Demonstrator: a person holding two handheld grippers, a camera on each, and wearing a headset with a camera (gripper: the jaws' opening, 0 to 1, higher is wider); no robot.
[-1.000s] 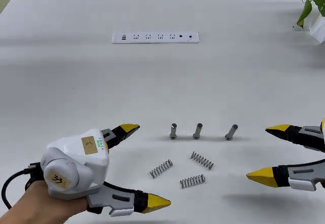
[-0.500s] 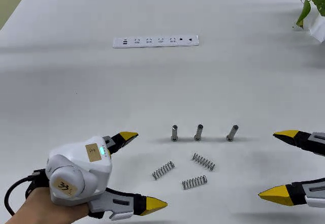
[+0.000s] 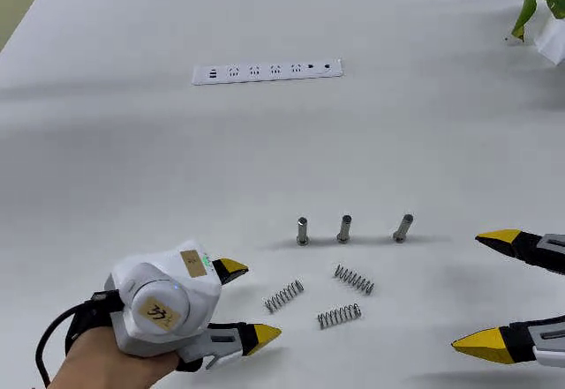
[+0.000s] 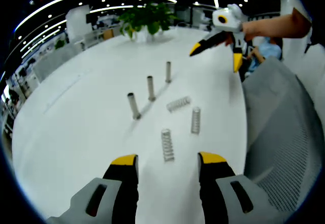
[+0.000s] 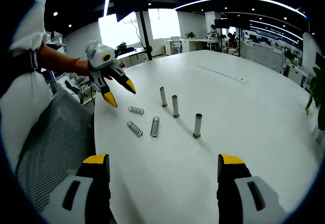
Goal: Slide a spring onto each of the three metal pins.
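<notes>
Three short metal pins [image 3: 302,229] [image 3: 344,228] [image 3: 403,228] stand upright in a row on the white table, all bare. Three loose springs [image 3: 282,295] [image 3: 353,279] [image 3: 338,316] lie just in front of them. My left gripper [image 3: 249,301] is open at the lower left, its tips pointing at the nearest spring [image 4: 166,144], which lies a little ahead of its jaws. My right gripper [image 3: 487,292] is wide open at the right edge, off to the side of the right pin [image 5: 197,125]. Neither gripper holds anything.
A white power strip [image 3: 267,71] lies far back on the table. A potted plant [image 3: 538,1] sits at the far right corner. A grey mesh chair [image 4: 284,132] stands by the table's near edge.
My left gripper has narrowed its opening and edged right towards the springs. My right gripper has drawn back to the right and lower. Pins and springs have not moved.
</notes>
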